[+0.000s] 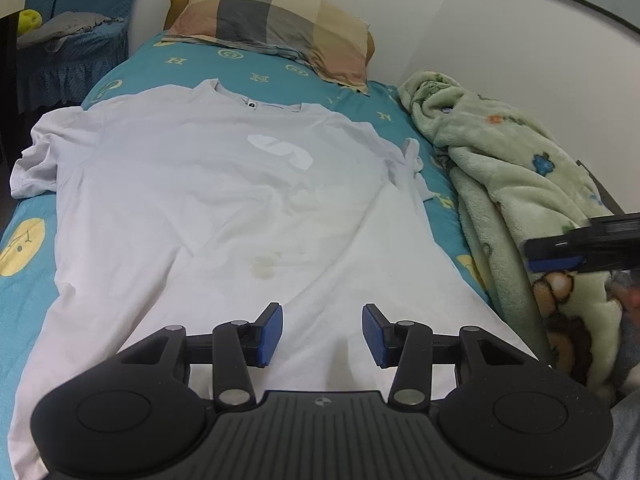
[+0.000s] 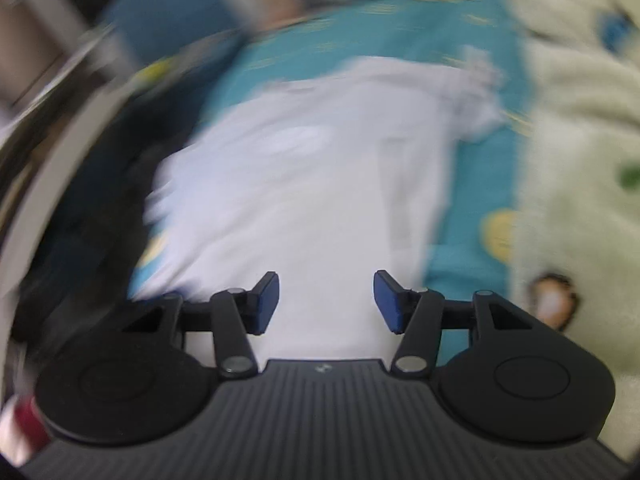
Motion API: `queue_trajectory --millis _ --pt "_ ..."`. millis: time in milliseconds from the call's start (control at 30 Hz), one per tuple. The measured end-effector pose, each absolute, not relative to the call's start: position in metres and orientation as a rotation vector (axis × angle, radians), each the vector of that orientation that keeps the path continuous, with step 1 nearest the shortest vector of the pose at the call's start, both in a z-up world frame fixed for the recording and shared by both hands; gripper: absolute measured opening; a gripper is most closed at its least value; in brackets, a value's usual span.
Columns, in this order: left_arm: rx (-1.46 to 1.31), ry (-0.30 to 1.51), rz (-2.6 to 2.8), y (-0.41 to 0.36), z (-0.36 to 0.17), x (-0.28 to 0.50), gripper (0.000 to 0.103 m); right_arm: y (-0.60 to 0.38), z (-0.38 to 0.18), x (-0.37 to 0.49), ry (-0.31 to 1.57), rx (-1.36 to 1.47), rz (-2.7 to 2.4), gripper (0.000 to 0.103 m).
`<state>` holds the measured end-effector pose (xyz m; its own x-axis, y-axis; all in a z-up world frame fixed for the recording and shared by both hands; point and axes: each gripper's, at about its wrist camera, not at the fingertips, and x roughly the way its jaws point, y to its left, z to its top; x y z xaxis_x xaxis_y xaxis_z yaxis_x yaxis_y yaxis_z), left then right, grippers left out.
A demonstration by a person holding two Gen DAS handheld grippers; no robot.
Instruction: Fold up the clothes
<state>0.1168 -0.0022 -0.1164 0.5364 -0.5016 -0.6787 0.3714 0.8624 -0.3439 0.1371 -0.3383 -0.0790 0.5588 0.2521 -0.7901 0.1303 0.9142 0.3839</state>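
A white T-shirt point(image 1: 224, 208) lies spread flat on the bed, collar toward the pillow, both sleeves out, with a pale logo on the chest and a faint stain lower down. My left gripper point(image 1: 322, 334) hovers open over the shirt's hem, nothing between its blue pads. The right gripper point(image 1: 580, 246) shows at the right edge of the left wrist view, over the blanket. In the blurred right wrist view the same shirt point(image 2: 304, 184) fills the middle, and the right gripper point(image 2: 326, 300) is open above its lower part, empty.
A teal bedsheet point(image 1: 24, 276) with yellow prints covers the bed. A plaid pillow point(image 1: 276, 20) lies at the head. A bunched green fleece blanket point(image 1: 512, 184) runs along the right side by the white wall. A blue-covered stand point(image 1: 68, 52) sits at far left.
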Motion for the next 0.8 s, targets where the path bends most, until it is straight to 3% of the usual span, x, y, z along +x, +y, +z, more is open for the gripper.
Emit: queue_trajectory --millis 233,433,467,567,800 --pt "-0.229 0.862 -0.498 0.004 -0.118 0.125 0.047 -0.344 -0.163 0.178 1.015 0.481 -0.091 0.050" --pt "-0.280 0.873 -0.484 0.007 -0.120 0.133 0.047 -0.377 -0.175 0.184 0.960 0.666 -0.088 0.029" --pt "-0.292 0.876 -0.486 0.007 -0.121 0.135 0.047 -0.377 -0.179 0.185 0.979 0.675 -0.082 0.020" --pt "-0.311 0.878 -0.484 0.008 -0.121 0.137 0.047 -0.375 -0.161 0.182 0.915 0.596 -0.113 0.003" --pt "-0.323 0.870 -0.468 0.012 -0.121 0.139 0.045 -0.370 -0.115 0.172 0.737 0.389 -0.191 0.003"
